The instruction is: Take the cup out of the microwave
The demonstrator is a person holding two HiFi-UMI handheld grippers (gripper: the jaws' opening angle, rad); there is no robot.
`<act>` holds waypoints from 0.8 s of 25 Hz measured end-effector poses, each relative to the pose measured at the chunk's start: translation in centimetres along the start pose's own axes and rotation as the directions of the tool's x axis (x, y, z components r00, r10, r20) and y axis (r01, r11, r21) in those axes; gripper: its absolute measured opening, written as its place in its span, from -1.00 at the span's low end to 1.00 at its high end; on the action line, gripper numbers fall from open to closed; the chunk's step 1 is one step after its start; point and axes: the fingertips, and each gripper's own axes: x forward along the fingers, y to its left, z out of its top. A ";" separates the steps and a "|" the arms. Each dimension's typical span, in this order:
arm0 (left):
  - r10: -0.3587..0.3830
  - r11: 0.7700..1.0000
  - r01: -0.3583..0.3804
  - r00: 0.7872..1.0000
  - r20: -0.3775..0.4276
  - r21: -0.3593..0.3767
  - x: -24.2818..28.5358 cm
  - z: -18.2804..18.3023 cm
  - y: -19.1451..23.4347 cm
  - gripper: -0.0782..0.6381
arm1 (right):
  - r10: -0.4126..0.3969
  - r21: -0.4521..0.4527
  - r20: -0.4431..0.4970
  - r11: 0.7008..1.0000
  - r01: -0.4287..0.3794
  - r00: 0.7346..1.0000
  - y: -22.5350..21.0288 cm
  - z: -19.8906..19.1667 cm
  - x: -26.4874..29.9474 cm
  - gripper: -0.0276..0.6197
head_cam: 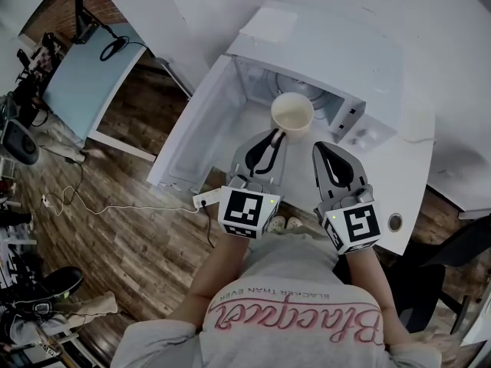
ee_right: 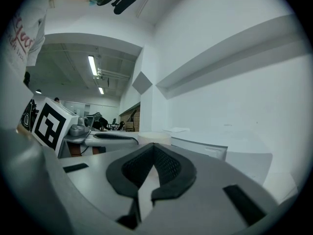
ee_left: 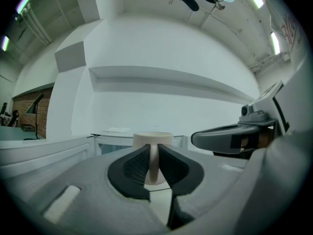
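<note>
Looks like the pull-out step to me; the left gripper [head_cam: 273, 139] has its fingers clamped on the handle of the cup [head_cam: 292, 116], so the cup sits right past those fingertips, at the mouth of the microwave [head_cam: 337, 60] beyond; the right gripper [head_cam: 326, 150] is just beside, fingers pressed together on nothing; next move probably needs a level draw back; count: one cup, one microwave, two grippers.
</note>
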 end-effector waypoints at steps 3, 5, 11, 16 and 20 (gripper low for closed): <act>-0.025 0.999 0.025 1.000 0.013 0.027 -0.2 0.8 -0.6 -0.64 | 0.014 -0.017 0.019 1.000 -0.014 1.000 0.1 0.7 -0.1 -0.89; -0.026 0.999 0.025 1.000 0.013 0.040 -0.2 1.0 -0.9 -0.64 | 0.018 -0.023 0.032 1.000 -0.018 0.999 0.2 1.1 -0.3 -0.89; -0.027 0.998 0.025 0.999 0.027 0.056 0.2 1.6 -1.2 -0.64 | -0.002 -0.030 0.049 1.000 0.004 0.999 -0.3 1.5 -0.4 -0.89; -0.030 0.998 0.028 0.999 0.033 0.060 0.3 1.9 -1.4 -0.64 | -0.002 -0.033 0.054 0.999 0.003 0.999 -0.4 1.7 -0.5 -0.89; -0.036 0.998 0.034 0.999 0.036 0.056 0.4 2.1 -1.5 -0.64 | -0.002 -0.044 0.051 0.999 0.005 0.999 -0.4 1.8 -0.4 -0.89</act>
